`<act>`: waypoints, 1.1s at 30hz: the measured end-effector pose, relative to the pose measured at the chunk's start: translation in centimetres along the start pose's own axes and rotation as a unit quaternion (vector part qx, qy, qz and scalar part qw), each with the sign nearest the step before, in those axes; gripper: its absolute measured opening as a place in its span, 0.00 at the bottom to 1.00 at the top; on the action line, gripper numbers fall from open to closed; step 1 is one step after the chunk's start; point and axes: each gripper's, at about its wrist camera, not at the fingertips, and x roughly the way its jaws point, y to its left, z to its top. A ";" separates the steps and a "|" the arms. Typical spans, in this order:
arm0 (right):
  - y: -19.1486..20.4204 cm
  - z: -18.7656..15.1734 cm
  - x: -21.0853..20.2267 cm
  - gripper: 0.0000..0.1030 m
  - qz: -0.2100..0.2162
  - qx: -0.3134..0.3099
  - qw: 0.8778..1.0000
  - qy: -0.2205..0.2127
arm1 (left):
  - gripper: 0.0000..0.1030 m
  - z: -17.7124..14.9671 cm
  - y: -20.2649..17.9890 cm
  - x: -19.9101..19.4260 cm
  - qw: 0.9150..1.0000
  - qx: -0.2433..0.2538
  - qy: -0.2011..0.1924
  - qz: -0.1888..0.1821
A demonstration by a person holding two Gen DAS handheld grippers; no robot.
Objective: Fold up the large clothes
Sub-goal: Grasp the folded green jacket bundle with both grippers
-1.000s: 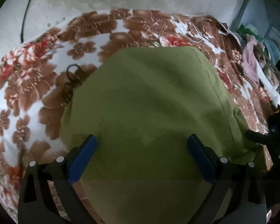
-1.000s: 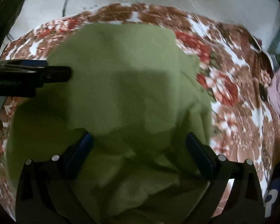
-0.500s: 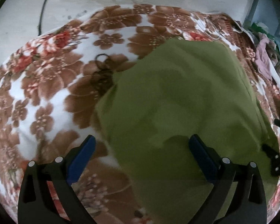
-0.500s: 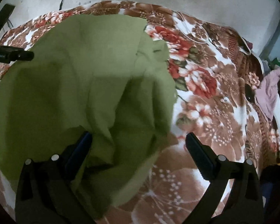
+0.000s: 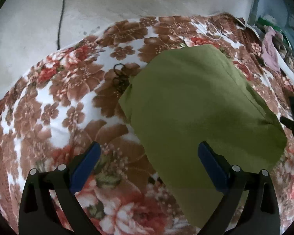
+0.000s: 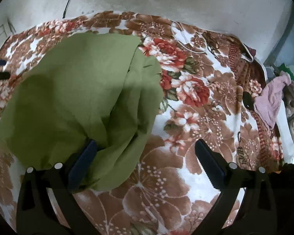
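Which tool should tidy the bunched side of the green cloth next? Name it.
Right. The right tool is open with the rumpled folds of the green cloth at its left finger. The left tool, also open, faces the smooth, flat side on the floral blanket.

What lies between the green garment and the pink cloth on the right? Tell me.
In the right wrist view, only bare floral blanket separates the green garment from the pink cloth, apart from a small dark object near the cloth.

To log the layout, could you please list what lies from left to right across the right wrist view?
Green garment → red flower print on the floral blanket → small black object → pink cloth.
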 end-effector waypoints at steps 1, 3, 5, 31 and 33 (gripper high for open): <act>-0.2 0.1 -0.1 0.95 0.004 0.008 1.000 0.001 | 0.95 -0.5 0.2 -0.5 1.000 -0.005 0.000 0.001; -1.2 0.4 0.1 0.95 0.024 0.036 0.999 0.008 | 0.95 -1.2 0.3 -1.0 1.000 -0.010 -0.001 0.002; -2.6 0.5 0.9 0.95 0.053 0.085 0.995 0.022 | 0.95 -2.1 0.7 -1.2 1.000 -0.013 0.005 0.003; -2.0 1.5 13.6 0.95 0.208 0.167 0.952 0.148 | 0.96 -5.2 3.5 10.5 0.913 -0.276 0.071 -0.292; -2.2 1.2 15.0 0.96 0.234 0.196 0.939 0.160 | 0.96 -5.8 3.8 12.0 0.893 -0.308 0.081 -0.319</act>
